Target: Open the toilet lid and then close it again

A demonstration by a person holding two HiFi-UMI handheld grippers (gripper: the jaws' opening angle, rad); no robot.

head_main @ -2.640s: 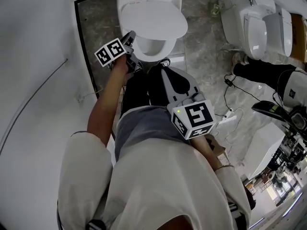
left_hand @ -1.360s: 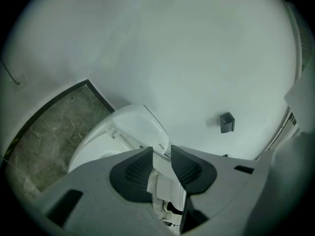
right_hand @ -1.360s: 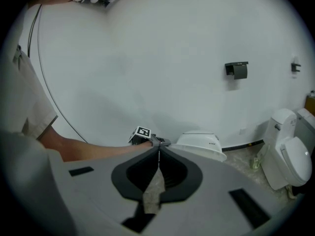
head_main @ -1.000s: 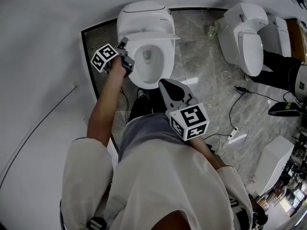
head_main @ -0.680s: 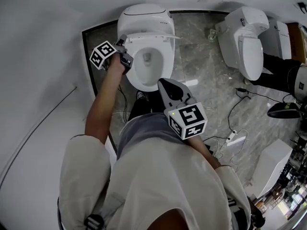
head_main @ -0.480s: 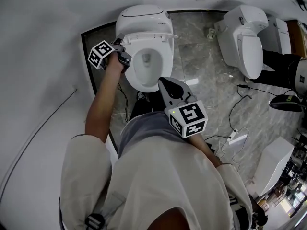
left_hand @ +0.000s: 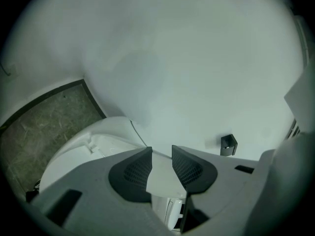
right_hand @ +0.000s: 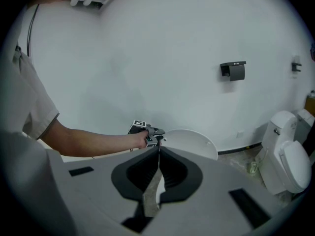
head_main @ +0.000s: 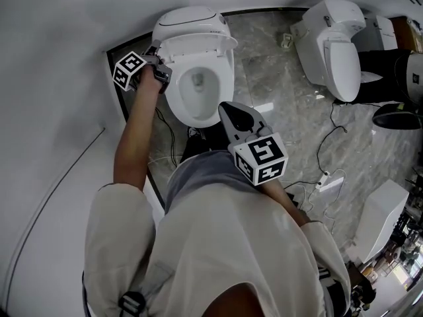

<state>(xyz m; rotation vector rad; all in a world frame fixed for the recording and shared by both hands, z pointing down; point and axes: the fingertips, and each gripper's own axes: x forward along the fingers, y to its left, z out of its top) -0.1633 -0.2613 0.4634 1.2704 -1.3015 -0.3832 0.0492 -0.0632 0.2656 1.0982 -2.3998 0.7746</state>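
Toilet lid [head_main: 198,43] glossy white plastic; floor [head_main: 271,78] polished veined stone; wall [head_main: 59,58] smooth matt.

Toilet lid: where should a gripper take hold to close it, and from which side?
Grip the lid by its thin left rim, coming from the left: it stands nearly upright, so that edge is free. The left gripper pinches it there.

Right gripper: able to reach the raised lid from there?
Probably yes: only the open bowl lies between the right gripper and the toilet lid. Its jaws are shut; the left gripper grips the lid's left edge.
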